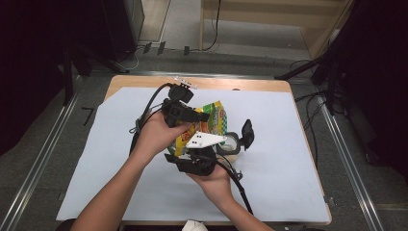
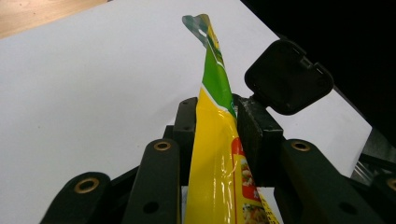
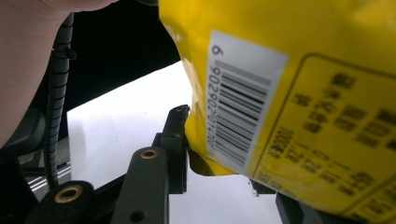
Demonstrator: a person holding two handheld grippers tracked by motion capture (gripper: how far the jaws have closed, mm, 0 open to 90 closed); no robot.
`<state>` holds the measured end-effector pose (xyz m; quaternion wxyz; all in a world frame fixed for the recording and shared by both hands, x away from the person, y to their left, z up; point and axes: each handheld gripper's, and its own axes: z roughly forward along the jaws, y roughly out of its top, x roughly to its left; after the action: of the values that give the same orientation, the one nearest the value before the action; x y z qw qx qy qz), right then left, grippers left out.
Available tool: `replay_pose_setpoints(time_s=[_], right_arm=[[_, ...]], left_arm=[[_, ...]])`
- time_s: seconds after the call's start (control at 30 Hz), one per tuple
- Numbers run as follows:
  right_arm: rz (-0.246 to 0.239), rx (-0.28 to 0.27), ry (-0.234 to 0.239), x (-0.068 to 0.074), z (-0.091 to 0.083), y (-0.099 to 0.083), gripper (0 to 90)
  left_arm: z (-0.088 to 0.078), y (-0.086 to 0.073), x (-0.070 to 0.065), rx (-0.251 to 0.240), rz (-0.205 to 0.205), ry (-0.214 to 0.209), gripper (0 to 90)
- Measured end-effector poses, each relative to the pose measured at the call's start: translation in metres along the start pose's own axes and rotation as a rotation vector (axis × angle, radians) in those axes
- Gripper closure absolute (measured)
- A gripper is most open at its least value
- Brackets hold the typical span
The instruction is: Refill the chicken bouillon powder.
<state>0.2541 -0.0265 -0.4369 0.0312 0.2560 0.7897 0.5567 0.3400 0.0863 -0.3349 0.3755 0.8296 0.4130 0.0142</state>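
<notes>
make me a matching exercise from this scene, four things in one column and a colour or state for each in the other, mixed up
Things:
1. packet
2. lid
3. sheet
4. left gripper

Colour or state:
a. black, flipped open
b. white, spread flat on the table
c. yellow and green, held off the table
d. jaws shut on the packet's edge

Pairs: 1-c, 2-a, 3-b, 4-d

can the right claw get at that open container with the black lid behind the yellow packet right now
Probably not yet: the right claw is shut on the yellow packet, which hangs between it and the container.
</notes>
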Motion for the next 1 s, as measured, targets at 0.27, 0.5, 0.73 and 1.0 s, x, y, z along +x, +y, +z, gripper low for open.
replay_pose_setpoints(time_s=[0.27,0.5,0.73,1.0], right_arm=[[-0.015,0.007,-0.005,-0.0020,0.0021,-0.0008,66.4],[-0.016,0.013,-0.007,-0.0047,0.0012,-0.0008,66.5],[-0.009,0.014,-0.005,-0.0039,0.0002,-0.0003,66.5],[-0.002,0.017,-0.006,-0.0037,0.0006,-0.0004,66.5]], left_arm=[[0.0014,-0.0014,0.0019,-0.014,0.007,-0.005,70.6],[0.0029,-0.0006,0.0010,-0.017,0.012,-0.007,70.5],[0.0026,-0.0005,-0.0013,-0.018,0.018,-0.006,70.5],[0.0031,-0.0006,-0.0008,-0.014,0.017,-0.007,70.5]])
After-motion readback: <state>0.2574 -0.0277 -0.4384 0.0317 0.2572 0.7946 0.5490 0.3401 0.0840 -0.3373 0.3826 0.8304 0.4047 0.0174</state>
